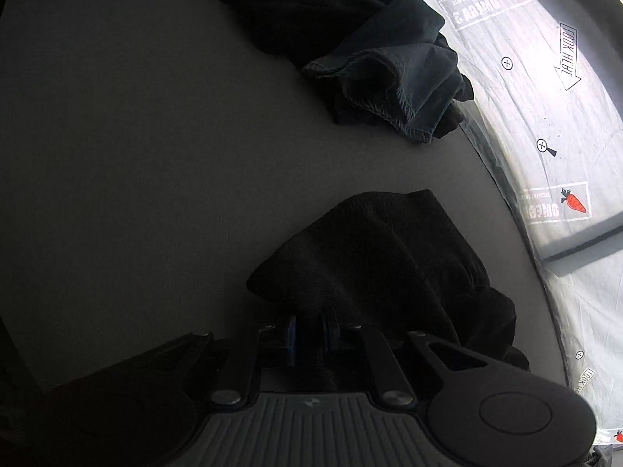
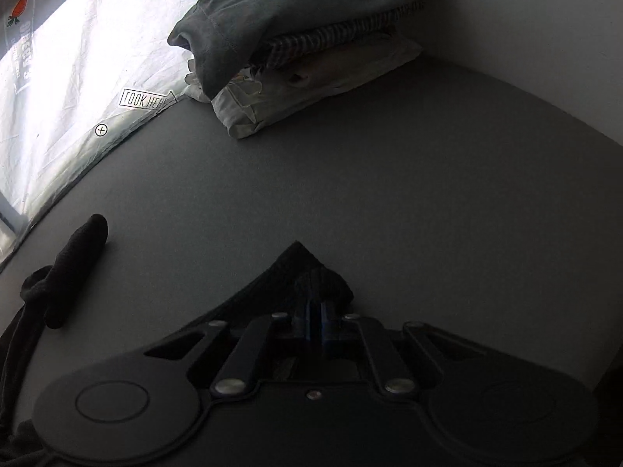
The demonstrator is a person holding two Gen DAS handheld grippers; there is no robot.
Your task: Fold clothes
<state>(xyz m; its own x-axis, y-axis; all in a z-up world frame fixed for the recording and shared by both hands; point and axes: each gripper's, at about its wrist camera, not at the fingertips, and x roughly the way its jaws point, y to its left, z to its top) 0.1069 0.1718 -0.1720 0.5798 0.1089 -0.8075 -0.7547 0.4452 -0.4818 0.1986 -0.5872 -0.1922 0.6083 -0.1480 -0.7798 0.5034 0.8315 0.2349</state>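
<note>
Two grips: left hand-held gripper (image 1: 309,329) and right hand-held gripper (image 2: 316,317) each pinch the black garment (image 1: 373,257).
Garment: bunched on the grey counter (image 1: 136,175).
Stack: folded clothes (image 2: 307,43), probably three.

Both views dim, underexposed. Daylight through the white printed sheet (image 1: 545,89), blown out to glare. Grey bench (image 2: 350,202) shadowed; black cloth (image 1: 381,257) nearly detailless, possibly slightly soft. Strong fisheye curvature, dark corners.
</note>
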